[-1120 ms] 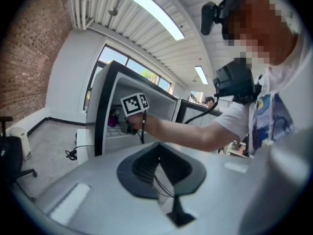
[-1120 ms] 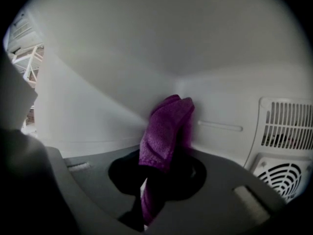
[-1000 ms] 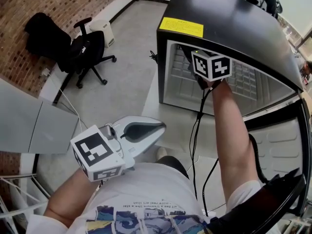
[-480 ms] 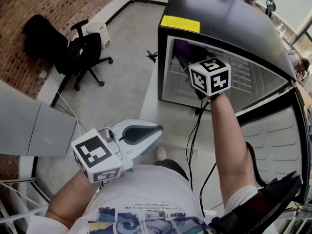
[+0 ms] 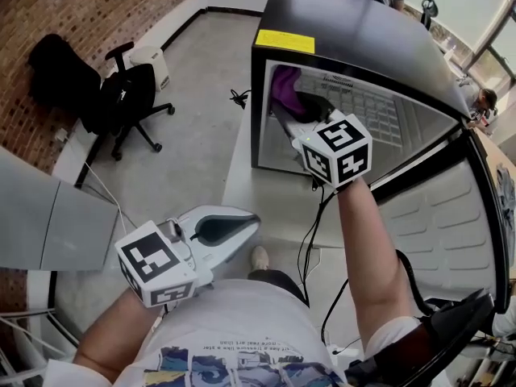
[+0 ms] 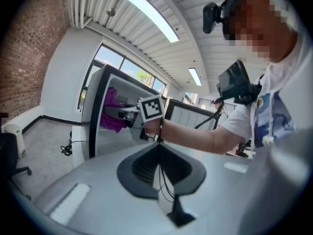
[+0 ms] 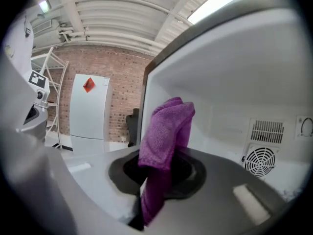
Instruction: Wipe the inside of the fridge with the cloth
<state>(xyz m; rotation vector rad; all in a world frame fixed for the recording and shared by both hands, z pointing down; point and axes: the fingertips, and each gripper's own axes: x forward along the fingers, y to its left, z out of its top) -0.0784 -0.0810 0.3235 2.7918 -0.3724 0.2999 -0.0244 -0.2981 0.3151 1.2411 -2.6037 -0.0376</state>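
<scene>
Since a second ago the cloth has come into sight. The right tool has drawn back from deep inside the fridge toward its mouth, and its marker cube now sits lower in the head view, just right of centre. The purple cloth shows at the upper left of the fridge opening, close to the left inner wall; whether it touches the wall I cannot tell. In the right gripper view the tool's jaws are clamped on the cloth's lower part, and the rest stands up in a fold above them. A round fan grille sits on the back wall at the lower right of that view. The fridge door hangs open at the right of the head view. The left tool has stayed at the lower left, jaws pressed together with nothing between them, over the grey floor. An office chair stands at the upper left.
</scene>
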